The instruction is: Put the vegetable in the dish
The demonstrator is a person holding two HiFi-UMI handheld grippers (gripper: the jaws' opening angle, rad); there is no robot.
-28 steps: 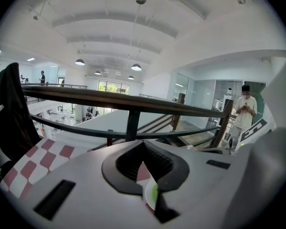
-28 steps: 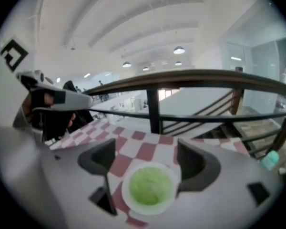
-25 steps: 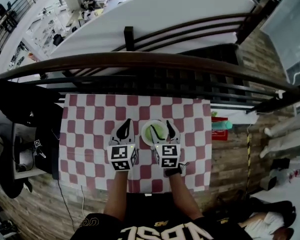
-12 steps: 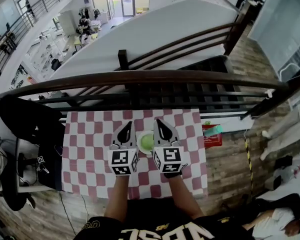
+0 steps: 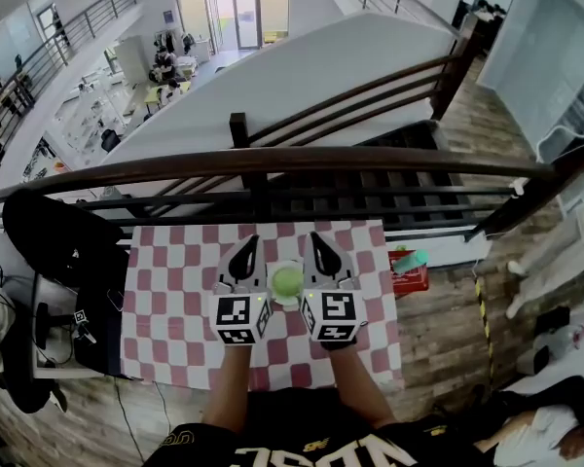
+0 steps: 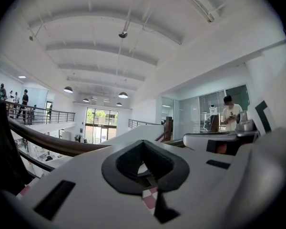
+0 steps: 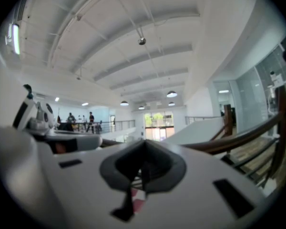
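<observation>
A light green vegetable (image 5: 287,282) lies in the small white dish (image 5: 273,276) on the red-and-white checked tablecloth (image 5: 165,300). In the head view both grippers hang above the table on either side of the dish, pointing away from me. The left gripper (image 5: 246,242) is shut and holds nothing. The right gripper (image 5: 314,238) has just been closing and is now shut, also with nothing in it. In the left gripper view the dark pads of the left gripper (image 6: 145,163) meet over a scrap of cloth. The right gripper (image 7: 142,168) looks the same in its own view.
A dark curved handrail (image 5: 273,163) runs just beyond the table's far edge, with a stairwell behind it. A red object (image 5: 406,270) sits on the wooden floor right of the table. Dark furniture (image 5: 58,241) stands at the left. A person (image 5: 526,436) is at the lower right.
Both grippers have lifted off the table toward the camera. The right jaws, open beside the dish a second ago, have shut on nothing. The vegetable stays in the dish.
</observation>
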